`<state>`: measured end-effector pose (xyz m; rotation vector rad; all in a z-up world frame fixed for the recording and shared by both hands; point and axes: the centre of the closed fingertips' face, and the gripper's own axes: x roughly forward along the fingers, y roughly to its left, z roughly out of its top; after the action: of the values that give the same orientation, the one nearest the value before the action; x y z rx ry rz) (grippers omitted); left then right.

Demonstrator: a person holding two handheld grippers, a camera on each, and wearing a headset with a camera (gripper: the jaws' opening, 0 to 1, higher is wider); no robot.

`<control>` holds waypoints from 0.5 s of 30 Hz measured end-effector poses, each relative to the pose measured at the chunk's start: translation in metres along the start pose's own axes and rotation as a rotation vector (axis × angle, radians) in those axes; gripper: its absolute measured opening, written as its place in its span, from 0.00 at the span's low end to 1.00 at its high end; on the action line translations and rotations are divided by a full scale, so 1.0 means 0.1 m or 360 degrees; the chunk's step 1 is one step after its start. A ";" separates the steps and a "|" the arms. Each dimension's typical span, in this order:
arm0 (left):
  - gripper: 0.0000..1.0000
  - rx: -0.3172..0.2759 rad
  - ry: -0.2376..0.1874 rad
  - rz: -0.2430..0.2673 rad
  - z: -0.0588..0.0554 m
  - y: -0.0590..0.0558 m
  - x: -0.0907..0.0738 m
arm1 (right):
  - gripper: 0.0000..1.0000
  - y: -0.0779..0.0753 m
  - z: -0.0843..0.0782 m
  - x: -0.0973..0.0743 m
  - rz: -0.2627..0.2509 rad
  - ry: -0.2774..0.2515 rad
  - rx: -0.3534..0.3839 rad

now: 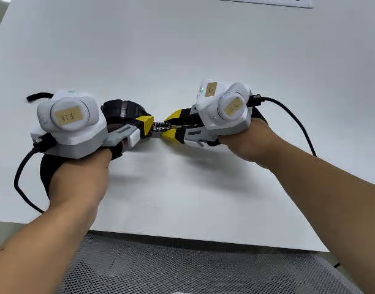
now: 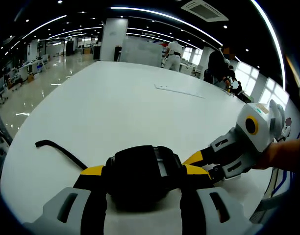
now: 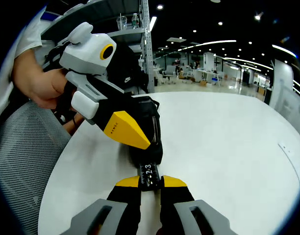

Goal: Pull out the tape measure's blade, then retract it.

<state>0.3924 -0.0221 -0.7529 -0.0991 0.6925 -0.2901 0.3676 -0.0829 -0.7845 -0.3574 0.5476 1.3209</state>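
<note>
While left gripper (image 1: pixel 144 125) jaws squeeze black tape measure (image 2: pixel 142 176) from both sides, right gripper (image 3: pixel 150 182) jaws pinch short bit of blade (image 3: pixel 149 171) sticking out. Numbers 2 and 3 show on blade. Grippers nearly tip to tip, low over white desk (image 1: pixel 175 49). Thin black strap (image 2: pixel 57 149) lies on desk near tape measure.

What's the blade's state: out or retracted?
Out, slightly: a short numbered stretch of blade runs from the tape measure case in the left tool to the tips of the right tool.
</note>
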 end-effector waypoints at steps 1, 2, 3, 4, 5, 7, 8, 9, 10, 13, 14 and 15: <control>0.55 -0.0002 -0.0001 0.0001 0.00 0.00 0.00 | 0.11 0.00 0.01 0.01 0.0004 -0.0001 0.0001; 0.56 -0.0004 -0.0001 0.0001 0.00 0.00 0.00 | 0.11 0.00 0.01 0.02 0.0005 -0.0001 -0.0002; 0.56 -0.0006 -0.0002 0.0001 0.00 0.00 0.00 | 0.11 0.00 0.02 0.03 0.0008 -0.0003 -0.0002; 0.56 -0.0006 -0.0002 0.0002 0.00 0.00 0.00 | 0.11 0.00 0.03 0.04 0.0010 -0.0004 -0.0003; 0.56 -0.0008 -0.0003 0.0003 0.00 0.00 0.00 | 0.11 0.00 0.03 0.05 0.0011 -0.0004 -0.0003; 0.56 -0.0010 -0.0003 0.0003 0.00 0.00 0.00 | 0.11 0.00 0.04 0.07 0.0015 -0.0003 -0.0007; 0.56 -0.0010 -0.0004 0.0004 0.00 0.00 0.00 | 0.11 0.00 0.04 0.07 0.0018 -0.0004 -0.0005; 0.56 -0.0012 -0.0005 0.0004 0.00 0.00 0.00 | 0.11 0.00 0.05 0.08 0.0020 -0.0005 -0.0005; 0.56 -0.0012 -0.0004 0.0004 0.00 0.00 0.00 | 0.11 0.01 0.05 0.09 0.0022 -0.0005 -0.0007; 0.56 -0.0013 -0.0005 0.0004 0.00 0.00 0.00 | 0.11 0.01 0.07 0.11 0.0026 -0.0005 -0.0012; 0.56 -0.0014 -0.0005 0.0004 0.00 0.00 0.01 | 0.11 0.01 0.07 0.11 0.0028 -0.0005 -0.0011; 0.56 -0.0014 -0.0005 0.0005 0.00 0.00 0.01 | 0.11 0.01 0.07 0.11 0.0028 -0.0004 -0.0016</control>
<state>0.3928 -0.0222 -0.7533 -0.1068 0.6909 -0.2841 0.3694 -0.0701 -0.7851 -0.3597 0.5432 1.3412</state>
